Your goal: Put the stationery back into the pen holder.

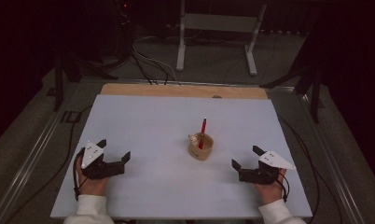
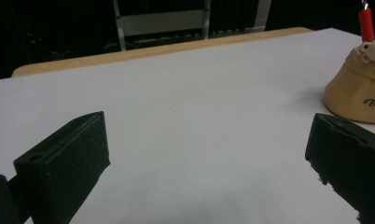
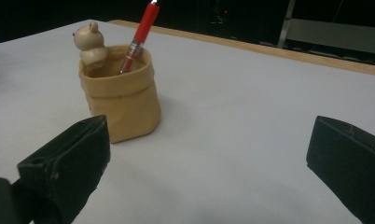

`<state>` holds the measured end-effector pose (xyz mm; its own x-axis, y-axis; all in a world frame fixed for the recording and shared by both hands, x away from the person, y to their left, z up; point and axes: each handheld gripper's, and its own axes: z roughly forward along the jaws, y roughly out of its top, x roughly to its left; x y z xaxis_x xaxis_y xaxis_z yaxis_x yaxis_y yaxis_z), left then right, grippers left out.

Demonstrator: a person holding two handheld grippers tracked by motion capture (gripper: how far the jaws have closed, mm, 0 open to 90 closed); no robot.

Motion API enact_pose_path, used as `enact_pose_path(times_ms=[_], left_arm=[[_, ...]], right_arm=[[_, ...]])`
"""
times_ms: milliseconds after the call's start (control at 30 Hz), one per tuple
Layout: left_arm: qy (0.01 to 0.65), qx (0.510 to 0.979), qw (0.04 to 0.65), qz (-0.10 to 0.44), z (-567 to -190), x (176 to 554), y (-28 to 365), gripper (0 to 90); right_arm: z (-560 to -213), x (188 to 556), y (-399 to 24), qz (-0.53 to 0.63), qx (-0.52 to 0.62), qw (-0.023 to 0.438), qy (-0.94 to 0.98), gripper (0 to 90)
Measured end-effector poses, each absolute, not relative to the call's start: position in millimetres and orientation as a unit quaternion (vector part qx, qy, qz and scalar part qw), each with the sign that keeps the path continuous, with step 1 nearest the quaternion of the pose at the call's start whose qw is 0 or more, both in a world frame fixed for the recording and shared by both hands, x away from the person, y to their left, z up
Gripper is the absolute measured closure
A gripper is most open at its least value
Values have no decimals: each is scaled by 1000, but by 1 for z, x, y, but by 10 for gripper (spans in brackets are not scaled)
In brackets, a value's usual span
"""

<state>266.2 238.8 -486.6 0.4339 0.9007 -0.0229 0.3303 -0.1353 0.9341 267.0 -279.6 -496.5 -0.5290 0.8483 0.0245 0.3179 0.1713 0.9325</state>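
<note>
The desk (image 1: 143,121) is evenly lit from above; everything beyond it is left dark. Soft shadows are cast beside the cup (image 3: 122,95). The near fingers (image 3: 69,161) are blurred.

white table top (image 1: 153,126), wooden edge (image 1: 176,90) behind, metal stand (image 1: 218,28) beyond.

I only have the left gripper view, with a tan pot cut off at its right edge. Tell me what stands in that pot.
Observer: A red pen leans in the tan pot, tip down.
Operator: Report anything on the rim.
Observer: A small bear figure sits on the pot's rim, beside the pen.
Operator: Give me the right gripper.
Observer: The right gripper rests on the table with jaws wide apart, clear of the pot.
</note>
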Motion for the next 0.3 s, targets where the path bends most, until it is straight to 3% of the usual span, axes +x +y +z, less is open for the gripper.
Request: enact_pose_path(times_ms=[300], left_arm=[[473,682,472,297,-490,263,255,1]], right_arm=[[-500,270,-279,480,416,265,726,0]])
